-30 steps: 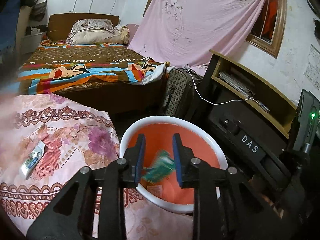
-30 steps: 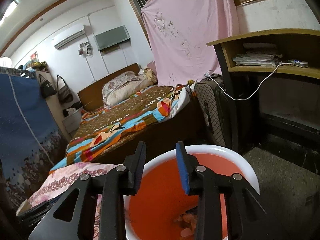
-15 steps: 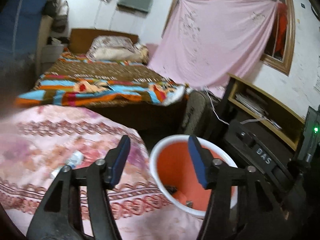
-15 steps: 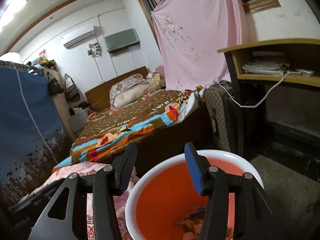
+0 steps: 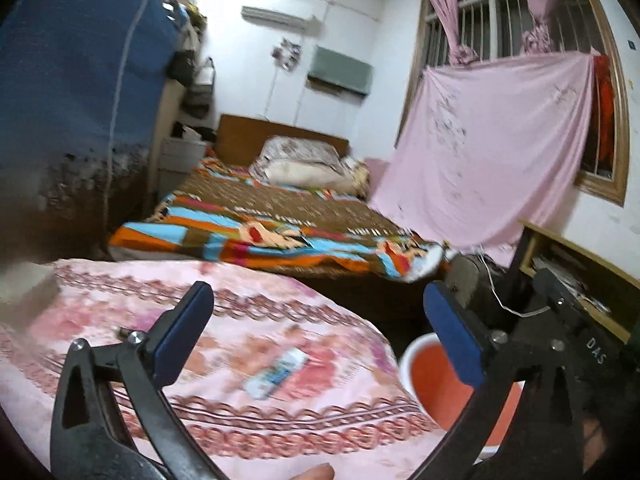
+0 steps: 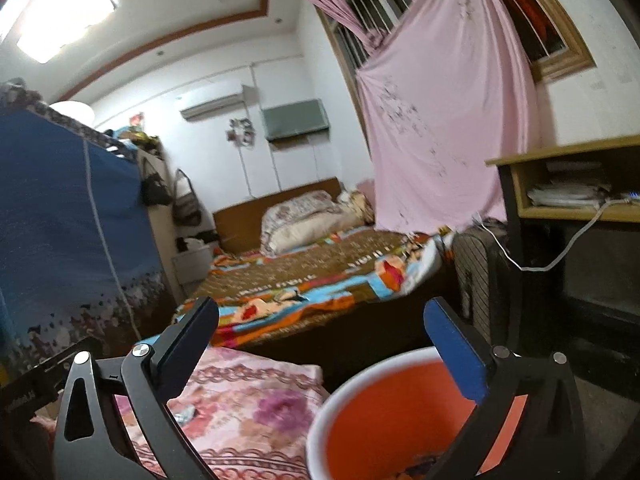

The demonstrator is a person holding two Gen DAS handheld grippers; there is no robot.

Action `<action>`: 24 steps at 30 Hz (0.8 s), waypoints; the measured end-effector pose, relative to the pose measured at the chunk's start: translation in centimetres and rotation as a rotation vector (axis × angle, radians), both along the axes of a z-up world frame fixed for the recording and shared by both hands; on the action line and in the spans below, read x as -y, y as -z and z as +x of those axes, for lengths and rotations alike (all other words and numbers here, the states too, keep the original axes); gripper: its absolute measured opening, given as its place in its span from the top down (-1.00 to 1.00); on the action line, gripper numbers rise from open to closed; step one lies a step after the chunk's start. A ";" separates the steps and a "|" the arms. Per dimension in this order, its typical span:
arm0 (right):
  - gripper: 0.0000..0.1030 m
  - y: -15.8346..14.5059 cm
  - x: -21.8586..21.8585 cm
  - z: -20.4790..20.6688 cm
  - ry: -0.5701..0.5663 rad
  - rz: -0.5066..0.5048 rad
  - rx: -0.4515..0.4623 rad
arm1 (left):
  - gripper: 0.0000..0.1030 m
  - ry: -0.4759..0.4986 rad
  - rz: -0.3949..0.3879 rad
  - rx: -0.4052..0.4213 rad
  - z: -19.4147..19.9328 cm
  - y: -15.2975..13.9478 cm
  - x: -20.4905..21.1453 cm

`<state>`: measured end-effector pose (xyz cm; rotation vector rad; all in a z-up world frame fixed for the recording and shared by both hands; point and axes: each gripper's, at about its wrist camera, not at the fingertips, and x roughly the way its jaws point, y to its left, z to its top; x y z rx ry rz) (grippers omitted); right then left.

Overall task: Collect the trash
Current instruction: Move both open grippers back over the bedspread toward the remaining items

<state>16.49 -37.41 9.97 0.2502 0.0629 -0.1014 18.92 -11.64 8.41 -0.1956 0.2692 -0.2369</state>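
1. Left wrist view: left gripper (image 5: 318, 320) over the pink floral cloth (image 5: 120, 312), jaws opening wide, nothing between the blue pads (image 5: 180, 334). Shows a white-and-blue wrapper (image 5: 277, 373) lying flat on the cloth near its right edge, blurred; not clearly made out in the other view.
2. Right wrist view: right gripper (image 6: 320, 334) above the orange bucket (image 6: 384, 412), jaws opening wide, nothing between them. Shows a small pale scrap (image 6: 185, 414) on the cloth toward its left side, too blurred to identify, and the bright ceiling light (image 6: 60, 20), out of the left wrist's frame.
3. Bucket: white rim, orange inside, just beside the cloth's right edge. In the right wrist view, dark and yellowish bits (image 6: 416, 468) at the bottom, too small to name. In the left wrist view, only part of the rim and wall (image 5: 436, 384) visible behind the right-hand finger.
4. Open room: bare cloth all round the wrapper. Dark gap of floor between the cloth's far edge and the bed (image 5: 280, 216). Suitcase (image 6: 476, 280) and wooden desk (image 6: 560, 184) close to the bucket's far right side.
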 end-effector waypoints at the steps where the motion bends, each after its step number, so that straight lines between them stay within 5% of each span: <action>1: -1.00 -0.1 -0.5 0.0 -0.007 -0.006 0.011 | -0.77 -0.011 -0.001 0.006 -0.1 0.0 -0.4; 14: -1.00 -0.4 -7.0 0.5 -0.099 -0.074 0.103 | -0.77 -0.135 0.057 0.088 -1.1 -0.2 -6.1; 24: -1.00 0.3 -12.2 2.7 -0.193 -0.126 0.069 | -0.77 -0.177 0.128 0.091 -0.1 0.3 -11.3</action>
